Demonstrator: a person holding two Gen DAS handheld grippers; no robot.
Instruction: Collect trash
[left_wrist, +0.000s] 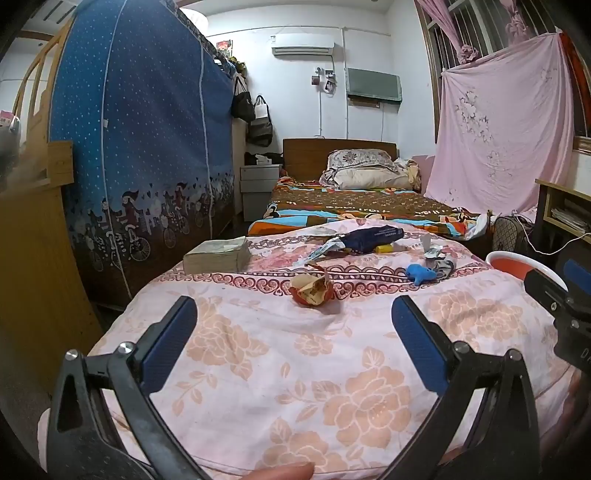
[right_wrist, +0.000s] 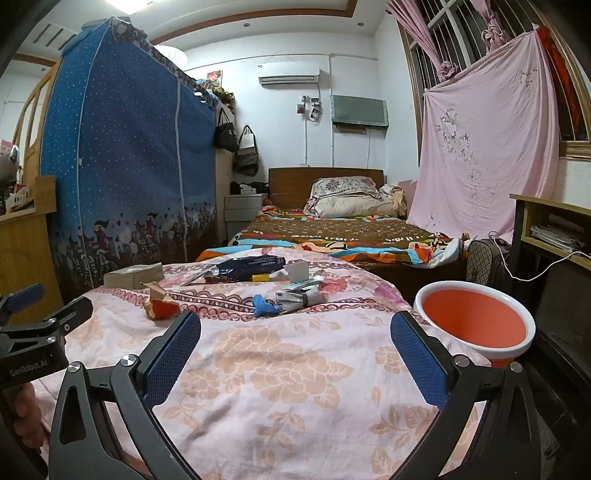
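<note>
Mostly pink floral bedspread, littered, cluttered bedroom

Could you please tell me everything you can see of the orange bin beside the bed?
The orange bin is a round, open-topped container, apparently plastic, with a thick white rim and a smooth orange inside. It stands upright and looks empty, just off the right edge of the pink floral bedspread. Its rim appears to meet the bedspread; its base is hidden.
</note>
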